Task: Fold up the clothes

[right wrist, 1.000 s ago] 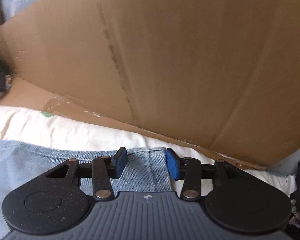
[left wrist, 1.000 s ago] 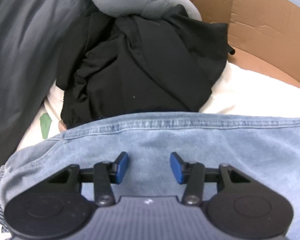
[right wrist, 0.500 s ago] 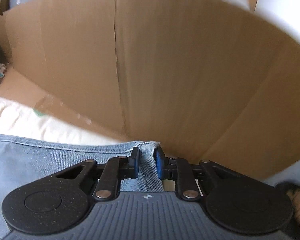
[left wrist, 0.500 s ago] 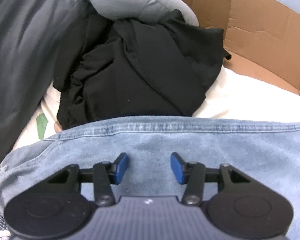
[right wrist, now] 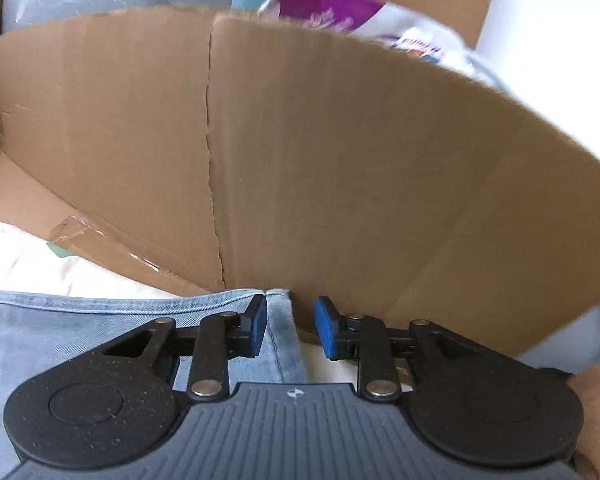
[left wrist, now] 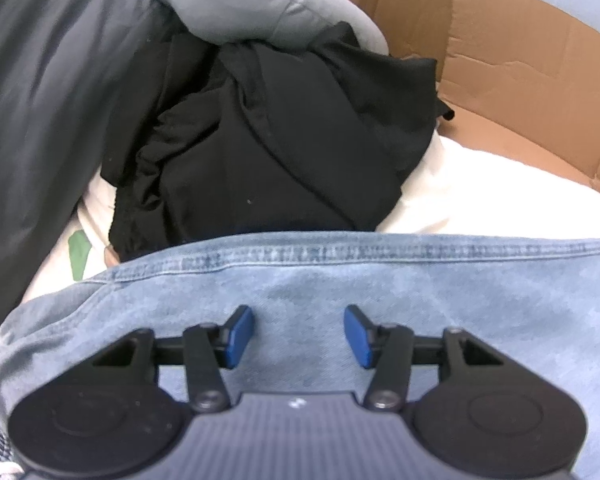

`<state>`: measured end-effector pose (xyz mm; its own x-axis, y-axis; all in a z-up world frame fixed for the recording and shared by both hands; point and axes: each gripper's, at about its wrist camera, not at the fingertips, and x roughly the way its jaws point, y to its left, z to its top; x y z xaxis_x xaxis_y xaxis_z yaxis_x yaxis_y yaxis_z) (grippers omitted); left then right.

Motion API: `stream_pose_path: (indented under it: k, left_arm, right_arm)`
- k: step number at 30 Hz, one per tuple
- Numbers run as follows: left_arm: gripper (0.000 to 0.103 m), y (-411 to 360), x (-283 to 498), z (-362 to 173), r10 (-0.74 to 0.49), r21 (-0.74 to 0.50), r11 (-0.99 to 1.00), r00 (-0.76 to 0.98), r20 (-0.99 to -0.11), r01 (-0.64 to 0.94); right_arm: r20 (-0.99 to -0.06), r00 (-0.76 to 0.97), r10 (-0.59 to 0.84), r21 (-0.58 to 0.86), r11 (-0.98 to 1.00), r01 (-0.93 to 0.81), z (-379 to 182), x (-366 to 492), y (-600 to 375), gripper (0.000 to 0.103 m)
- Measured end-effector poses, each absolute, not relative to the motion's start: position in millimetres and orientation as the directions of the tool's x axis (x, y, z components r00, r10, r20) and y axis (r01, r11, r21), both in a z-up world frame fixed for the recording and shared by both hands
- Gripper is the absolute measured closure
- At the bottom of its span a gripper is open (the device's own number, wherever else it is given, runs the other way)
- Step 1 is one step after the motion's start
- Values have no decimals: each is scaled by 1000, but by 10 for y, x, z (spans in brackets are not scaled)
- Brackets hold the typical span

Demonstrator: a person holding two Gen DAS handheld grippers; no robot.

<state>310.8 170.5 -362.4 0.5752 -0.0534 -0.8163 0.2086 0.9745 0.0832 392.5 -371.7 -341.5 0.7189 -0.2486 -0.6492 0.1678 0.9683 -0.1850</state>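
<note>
A pale blue denim garment (left wrist: 380, 280) is spread across the lower part of both wrist views, on a cream-white cloth (left wrist: 480, 196).

In the left wrist view the left tongs (left wrist: 299, 335) are seen spread, with the blue pads (left wrist: 239, 334) well apart above a flat stretch of denim. The garment's stitched far hem runs across the picture beyond the tips. No fold is caught between the pads; whether they touch the cloth cannot be told. Beyond the hem a crumpled black garment (left wrist: 268, 136) is piled, with a grey one (left wrist: 260, 4) on top of it and cardboard (left wrist: 520, 60) at the right.

In the right wrist view the right tongs (right wrist: 290, 328) are seen at the garment's far corner (right wrist: 280, 320). Their jaws have just been opening, and are now spread. A narrow strip of the denim edge lies between the pads, just beside the left pad, with a gap before the right pad. A cardboard wall (right wrist: 340, 160) stands just behind.
</note>
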Motion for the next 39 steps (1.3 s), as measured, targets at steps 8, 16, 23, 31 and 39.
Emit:
stream_pose_path:
  k: [8, 16, 23, 31, 39]
  left_arm:
    - [49, 1650, 3085, -3548, -41, 94, 976, 596, -802, 195]
    - [49, 1540, 3025, -3461, -72, 76, 973, 597, -799, 218]
    - [28, 1545, 3059, -3451, -180, -74, 975, 542, -821, 211]
    - [18, 1546, 3054, -3345, -200, -75, 967, 538, -819, 244]
    - [18, 1573, 2908, -3374, -169, -16, 955, 496, -852, 297]
  right_arm:
    - [-594, 737, -322, -151, 945, 291, -3457, 3544, -3547, 70]
    - [-661, 709, -246, -104, 966, 238, -3714, 3327, -3330, 70]
    - [-714, 638, -287, -89, 942, 325, -4001, 3119, -3698, 70]
    - [-705, 595, -387, -98, 883, 458, -3801, 2908, -3985, 63]
    - [-633, 729, -260, -29, 949, 312, -3529, 2952, -3523, 63]
